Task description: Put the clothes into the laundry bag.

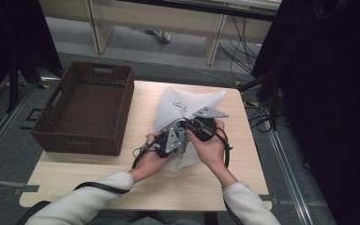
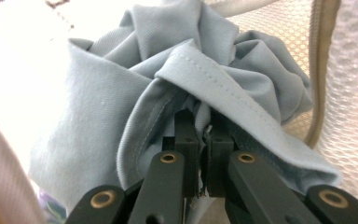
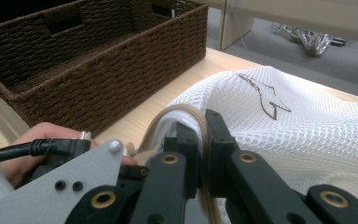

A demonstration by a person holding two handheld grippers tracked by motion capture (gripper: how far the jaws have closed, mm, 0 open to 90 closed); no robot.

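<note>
left gripper (image 2: 204,140): jaws clamped on blue cloth (image 2: 168,93), inside the mesh bag's mouth
right gripper (image 3: 199,140): jaws pinching the bag's beige rim (image 3: 186,111)
bag (image 1: 187,101): white mesh, flat on table (image 1: 122,168), mouth toward person
cloth: bunched inside bag opening
basket (image 1: 82,136): brown wicker, left of bag, near it

- Mesh bag (image 3: 307,121): white open-weave netting, rough, edged with a beige zipper tape.
- Garment (image 2: 121,116): pale blue-grey woven cloth, matt, soft, with stitched hems.
- Basket (image 1: 86,105), far left: dark brown wicker, coarse.
- Counter (image 1: 136,183): light wood-grain laminate, smooth.
- Tongs: black matt plastic with brass-coloured rivets.
</note>
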